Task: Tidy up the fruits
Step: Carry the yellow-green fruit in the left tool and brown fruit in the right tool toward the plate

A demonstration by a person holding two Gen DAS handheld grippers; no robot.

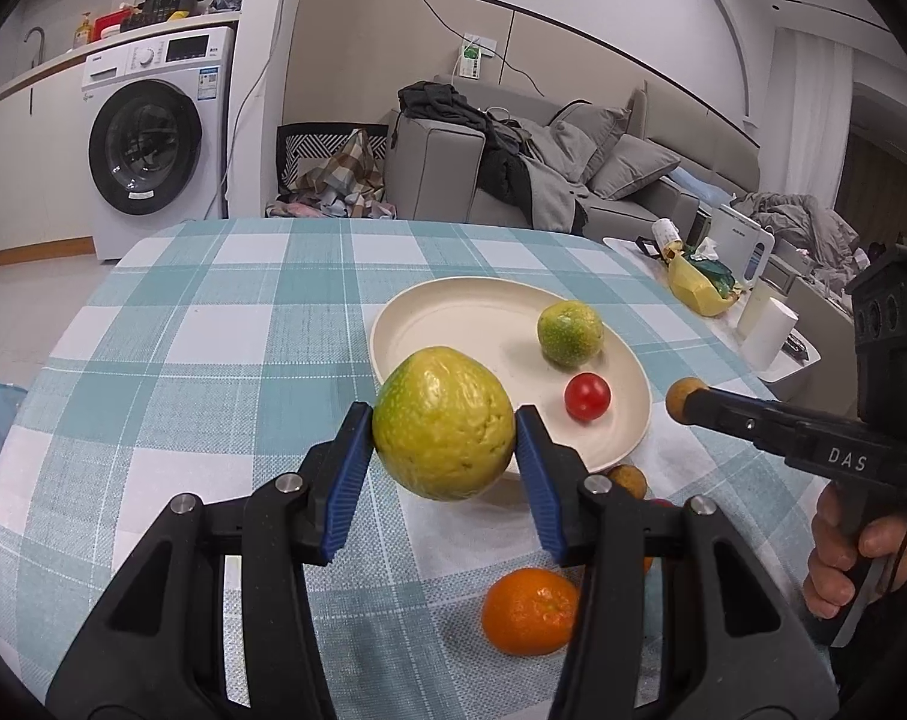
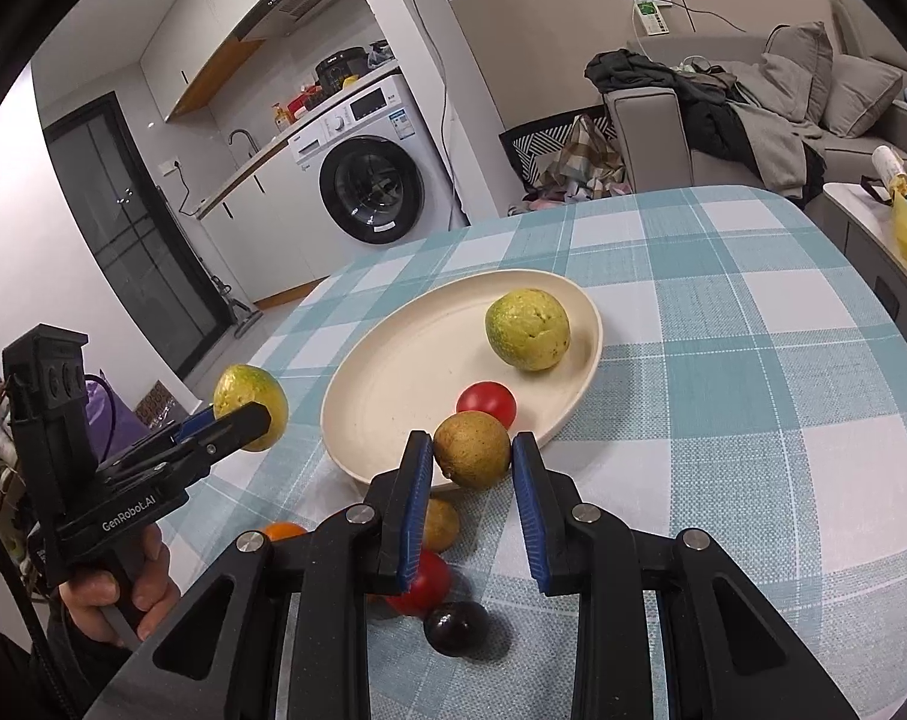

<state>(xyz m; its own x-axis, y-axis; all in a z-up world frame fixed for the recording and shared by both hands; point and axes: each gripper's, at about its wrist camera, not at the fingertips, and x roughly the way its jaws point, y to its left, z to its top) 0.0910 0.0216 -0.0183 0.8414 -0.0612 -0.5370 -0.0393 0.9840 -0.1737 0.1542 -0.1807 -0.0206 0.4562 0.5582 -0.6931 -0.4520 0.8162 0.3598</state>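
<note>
Fruit rides clamped in each hand-held gripper, left (image 1: pixel 444 441) on green-yellow guava (image 1: pixel 444 423), right (image 2: pixel 471 459) on brown longan (image 2: pixel 471 449), lower centre, bound for the plate (image 1: pixel 453 312)

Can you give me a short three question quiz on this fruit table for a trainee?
1. True or false: the plate has nothing on it.
2. Which fruit does the left gripper hold? A) orange B) yellow-green fruit C) tomato
3. Fill in: the right gripper holds a small ____ fruit.

Key: 1 false, a green fruit and a tomato lie on it. 2 B, the yellow-green fruit. 3 brown, the brown fruit.
</note>
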